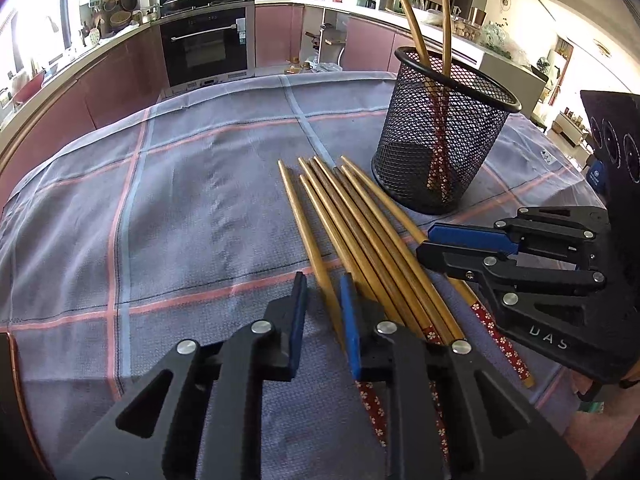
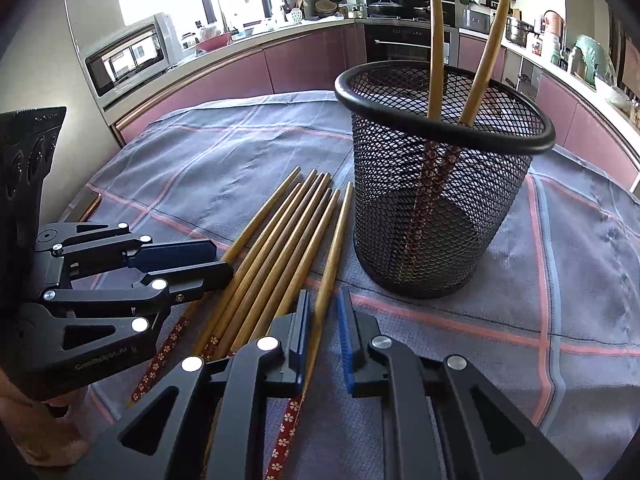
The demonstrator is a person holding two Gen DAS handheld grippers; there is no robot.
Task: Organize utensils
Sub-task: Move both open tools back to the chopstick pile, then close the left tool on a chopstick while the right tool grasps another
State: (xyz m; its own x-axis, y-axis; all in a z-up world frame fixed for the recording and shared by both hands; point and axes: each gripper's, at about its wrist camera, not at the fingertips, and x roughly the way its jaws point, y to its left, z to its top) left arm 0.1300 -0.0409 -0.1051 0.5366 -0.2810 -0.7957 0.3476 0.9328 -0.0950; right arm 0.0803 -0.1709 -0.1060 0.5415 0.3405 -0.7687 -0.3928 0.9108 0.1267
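Several wooden chopsticks (image 1: 360, 220) with red flowered handles lie side by side on the checked tablecloth (image 1: 180, 200), tips pointing away. Behind them stands a black mesh holder (image 1: 440, 140) with two chopsticks (image 1: 412, 20) upright in it. My left gripper (image 1: 322, 280) has its blue pads drawn in on the leftmost chopstick (image 1: 308, 240). My right gripper (image 2: 323, 296) is shut on the rightmost chopstick (image 2: 336, 236), which runs against its left pad. From the right wrist, the left gripper (image 2: 224, 260) shows fingers close together at the edge of the chopsticks (image 2: 280, 240), left of the holder (image 2: 440, 200).
The cloth-covered table ends near pink kitchen cabinets (image 1: 120, 80). An oven (image 1: 204, 48) is straight behind and a microwave (image 2: 124, 56) at the left. The counters are crowded with pots. A hand (image 2: 48, 440) holds the left gripper's handle.
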